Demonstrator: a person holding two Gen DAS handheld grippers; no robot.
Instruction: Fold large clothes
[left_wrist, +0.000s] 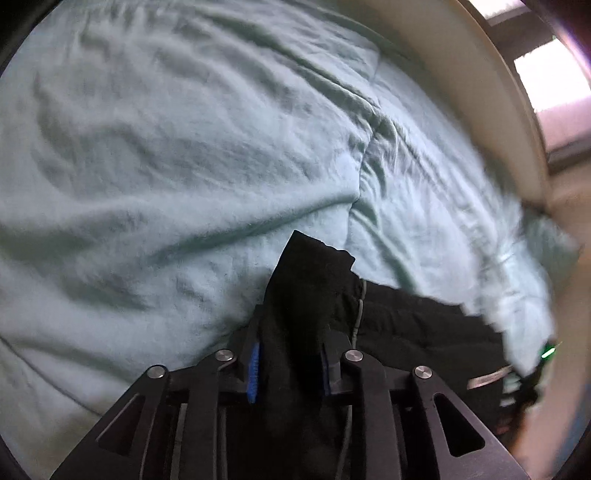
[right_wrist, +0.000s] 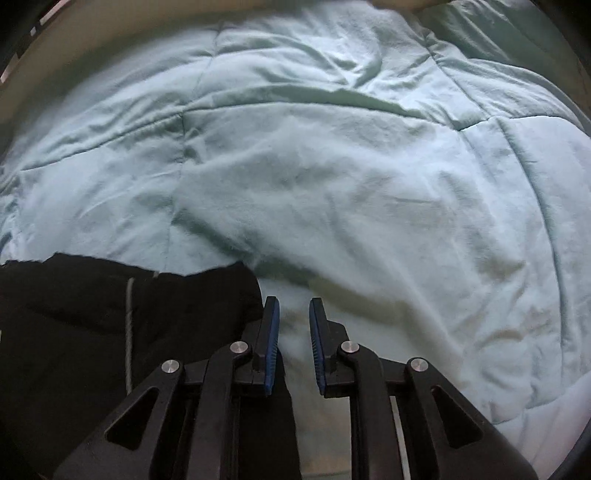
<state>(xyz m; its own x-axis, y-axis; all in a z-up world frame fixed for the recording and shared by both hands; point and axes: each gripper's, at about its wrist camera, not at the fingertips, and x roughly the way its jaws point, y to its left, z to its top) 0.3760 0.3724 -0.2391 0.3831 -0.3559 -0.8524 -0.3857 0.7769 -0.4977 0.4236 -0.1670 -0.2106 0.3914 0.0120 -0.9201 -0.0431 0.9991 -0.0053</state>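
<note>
A black garment (left_wrist: 413, 328) with a grey drawstring lies on a pale green quilt (left_wrist: 166, 166). My left gripper (left_wrist: 291, 332) is shut on a bunched fold of the black garment, which sticks up between the blue pads. In the right wrist view the black garment (right_wrist: 110, 321) lies at the lower left on the quilt (right_wrist: 351, 184). My right gripper (right_wrist: 293, 317) is open and empty, with its left finger at the garment's right edge and the quilt showing between its pads.
A beige bed frame edge (left_wrist: 491, 103) curves along the upper right of the left wrist view, with bright windows (left_wrist: 554, 81) beyond it. The quilt covers most of both views. A small green light (left_wrist: 548, 352) shows at the right.
</note>
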